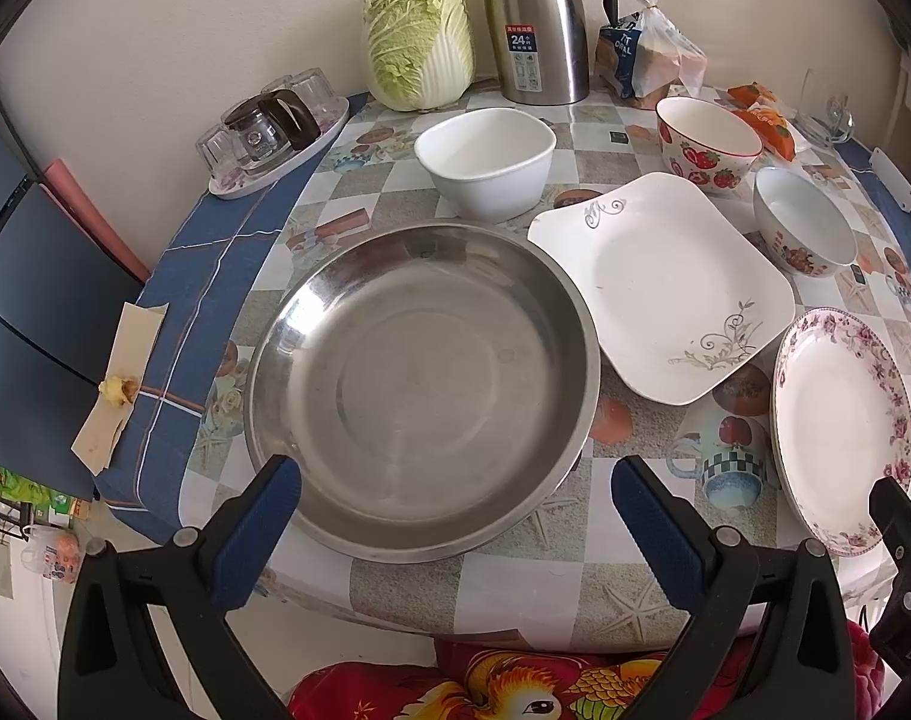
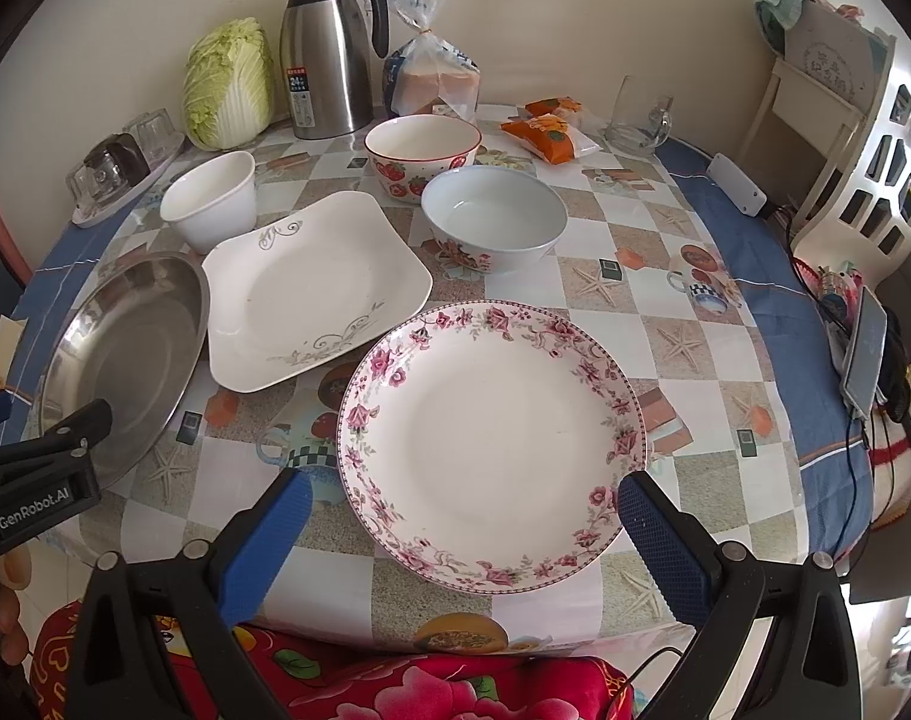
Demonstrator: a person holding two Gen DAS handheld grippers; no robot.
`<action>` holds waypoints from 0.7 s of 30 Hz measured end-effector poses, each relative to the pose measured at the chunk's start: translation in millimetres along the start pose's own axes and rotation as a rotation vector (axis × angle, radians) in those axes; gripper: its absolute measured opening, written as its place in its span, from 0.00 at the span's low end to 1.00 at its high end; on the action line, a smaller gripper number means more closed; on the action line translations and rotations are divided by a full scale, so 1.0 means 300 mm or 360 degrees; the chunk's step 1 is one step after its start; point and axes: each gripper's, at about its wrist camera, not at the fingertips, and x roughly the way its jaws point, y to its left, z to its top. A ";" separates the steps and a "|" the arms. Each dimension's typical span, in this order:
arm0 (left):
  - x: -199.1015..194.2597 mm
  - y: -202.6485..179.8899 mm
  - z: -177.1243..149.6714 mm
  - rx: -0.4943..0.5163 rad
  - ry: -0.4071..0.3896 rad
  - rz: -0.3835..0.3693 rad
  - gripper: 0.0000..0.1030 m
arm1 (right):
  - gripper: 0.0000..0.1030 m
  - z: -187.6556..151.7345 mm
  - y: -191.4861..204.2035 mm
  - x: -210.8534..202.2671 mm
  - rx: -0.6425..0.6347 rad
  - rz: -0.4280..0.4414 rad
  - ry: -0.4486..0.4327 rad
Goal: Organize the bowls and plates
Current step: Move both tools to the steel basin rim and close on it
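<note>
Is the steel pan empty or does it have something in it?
Empty. The steel pan shows only its bare, shiny bottom in both views; nothing lies in it.

My left gripper [image 1: 455,495] has black plastic arms with silver round screws at the joints and blue textured pads [image 1: 257,534] on its fingers. My right gripper [image 2: 464,519] is built the same, blue pads [image 2: 263,546] on black. The left unit's body carries white "GenRobot.AI" lettering.

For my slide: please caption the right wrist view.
Open right gripper facing a flowered plate on the table.
</note>
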 end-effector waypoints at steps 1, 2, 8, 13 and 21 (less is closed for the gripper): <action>0.001 -0.001 0.000 0.0002 0.0003 0.0000 1.00 | 1.00 0.000 0.001 0.000 -0.0002 -0.0001 0.0002; 0.002 -0.002 0.000 0.0004 0.0005 -0.0001 1.00 | 1.00 0.000 0.002 0.001 -0.0005 -0.0001 0.0004; 0.011 0.009 0.002 -0.0017 0.0026 -0.0061 1.00 | 1.00 0.001 0.010 0.010 -0.0023 0.0000 0.0024; 0.036 0.096 0.035 -0.0182 0.0026 -0.0202 1.00 | 1.00 0.053 0.020 0.020 -0.0065 0.0034 0.0038; 0.082 0.288 0.087 -0.0433 -0.0089 -0.0224 1.00 | 1.00 0.226 0.094 -0.001 -0.0033 0.0188 -0.0052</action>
